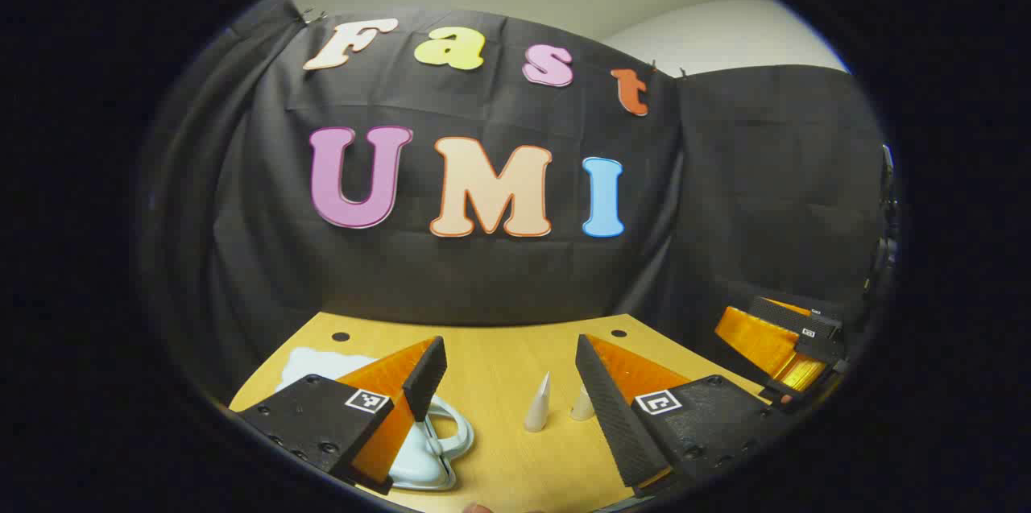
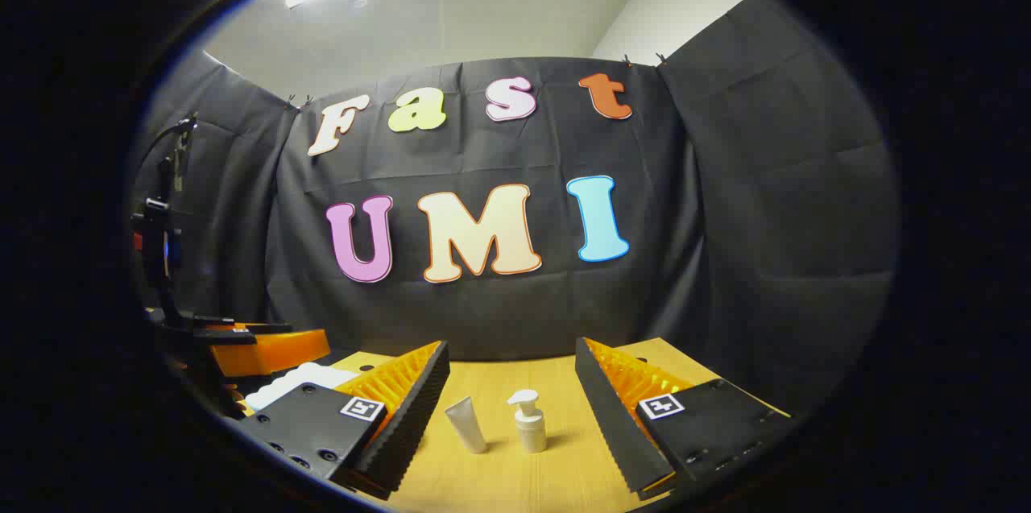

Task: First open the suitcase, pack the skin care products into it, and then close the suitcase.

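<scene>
On the wooden table (image 2: 515,481) stand a white tube (image 2: 467,424) and a white pump bottle (image 2: 529,420), a little ahead of my open right gripper (image 2: 511,352) and between the lines of its fingers. In the left gripper view the tube (image 1: 538,404) looks pointed, and a second small white item (image 1: 581,403) sits against the right finger's edge. My left gripper (image 1: 509,348) is open and holds nothing. The pale suitcase (image 1: 439,457) lies flat under its left finger, handle toward the middle. The suitcase's white corner (image 2: 298,380) lies left of the right gripper.
The right gripper (image 1: 777,344) hangs off the table's right corner in the left gripper view. The left gripper (image 2: 258,348) and a dark stand (image 2: 161,255) sit at the left of the right gripper view. Two dark holes (image 1: 619,333) mark the table's far edge by the cloth wall.
</scene>
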The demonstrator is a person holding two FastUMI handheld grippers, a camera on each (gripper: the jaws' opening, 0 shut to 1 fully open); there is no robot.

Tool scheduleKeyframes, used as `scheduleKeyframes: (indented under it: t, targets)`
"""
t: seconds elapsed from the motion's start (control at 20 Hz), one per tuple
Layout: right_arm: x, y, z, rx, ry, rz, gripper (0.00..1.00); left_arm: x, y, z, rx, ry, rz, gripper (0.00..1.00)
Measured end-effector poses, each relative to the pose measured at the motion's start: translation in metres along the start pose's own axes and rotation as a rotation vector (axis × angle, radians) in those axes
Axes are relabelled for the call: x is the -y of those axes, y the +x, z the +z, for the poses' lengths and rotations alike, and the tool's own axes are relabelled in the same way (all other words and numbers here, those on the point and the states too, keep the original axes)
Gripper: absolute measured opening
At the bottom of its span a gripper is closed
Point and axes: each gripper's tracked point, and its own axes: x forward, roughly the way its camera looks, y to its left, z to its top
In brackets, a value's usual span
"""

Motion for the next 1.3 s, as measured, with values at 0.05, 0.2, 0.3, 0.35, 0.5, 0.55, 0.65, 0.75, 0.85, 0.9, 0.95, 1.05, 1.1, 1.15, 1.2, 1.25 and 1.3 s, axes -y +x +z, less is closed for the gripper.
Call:
scheduleKeyframes:
  t: [0.05, 0.2, 0.3, 0.35, 0.5, 0.55, 0.65, 0.75, 0.85, 0.9, 0.95, 1.05, 1.1, 1.15, 1.2, 1.25, 1.3]
  targets:
    - [0.005, 0.0, 0.004, 0.012, -0.007, -0.005, 0.98, 0.003, -0.001, -0.004, -0.013, -0.027, -0.001, 0.95]
    - [0.018, 0.0, 0.005, 0.013, -0.026, -0.019, 0.99, 0.007, 0.001, -0.011, -0.032, -0.071, 0.012, 0.95]
    - [0.024, 0.002, 0.005, 0.009, -0.027, -0.028, 0.98, 0.009, 0.002, -0.01, -0.028, -0.063, 0.018, 0.95]
    - [0.026, 0.001, 0.005, 0.008, -0.022, -0.029, 0.98, 0.009, 0.003, -0.01, -0.03, -0.056, 0.018, 0.95]
    - [0.031, 0.005, 0.006, 0.006, -0.023, -0.036, 0.98, 0.012, 0.008, -0.013, -0.04, -0.051, 0.02, 0.95]
    - [0.034, 0.004, 0.005, 0.004, -0.027, -0.04, 0.98, 0.013, 0.01, -0.015, -0.046, -0.055, 0.02, 0.95]
    - [0.039, 0.006, 0.004, -0.001, -0.03, -0.047, 0.98, 0.015, 0.014, -0.018, -0.055, -0.059, 0.021, 0.95]
    - [0.042, 0.006, 0.003, -0.009, -0.03, -0.052, 0.98, 0.012, 0.015, -0.018, -0.057, -0.061, 0.037, 0.95]
    - [0.047, 0.005, 0.001, -0.012, -0.034, -0.06, 0.98, 0.01, 0.02, -0.019, -0.061, -0.068, 0.045, 0.95]
    - [0.048, 0.005, 0.001, -0.013, -0.036, -0.062, 0.98, 0.006, 0.022, -0.021, -0.067, -0.06, 0.054, 0.95]
    - [0.048, 0.004, -0.001, -0.015, -0.037, -0.063, 0.98, 0.001, 0.026, -0.022, -0.082, -0.044, 0.065, 0.95]
    - [0.048, 0.002, -0.006, -0.023, -0.038, -0.059, 0.98, -0.011, 0.035, -0.025, -0.108, -0.016, 0.075, 0.95]
    - [0.047, 0.002, -0.008, -0.032, -0.038, -0.054, 0.98, -0.015, 0.041, -0.029, -0.131, -0.008, 0.075, 0.95]
    - [0.047, 0.002, -0.014, -0.044, -0.039, -0.048, 0.98, -0.02, 0.047, -0.034, -0.163, -0.001, 0.072, 0.95]
    - [0.047, 0.0, -0.017, -0.055, -0.041, -0.043, 0.98, -0.027, 0.052, -0.04, -0.195, 0.003, 0.073, 0.95]
    - [0.046, 0.001, -0.02, -0.064, -0.043, -0.039, 0.98, -0.034, 0.059, -0.044, -0.232, 0.001, 0.073, 0.95]
    - [0.046, 0.001, -0.023, -0.074, -0.045, -0.033, 0.98, -0.039, 0.069, -0.051, -0.272, -0.012, 0.072, 0.95]
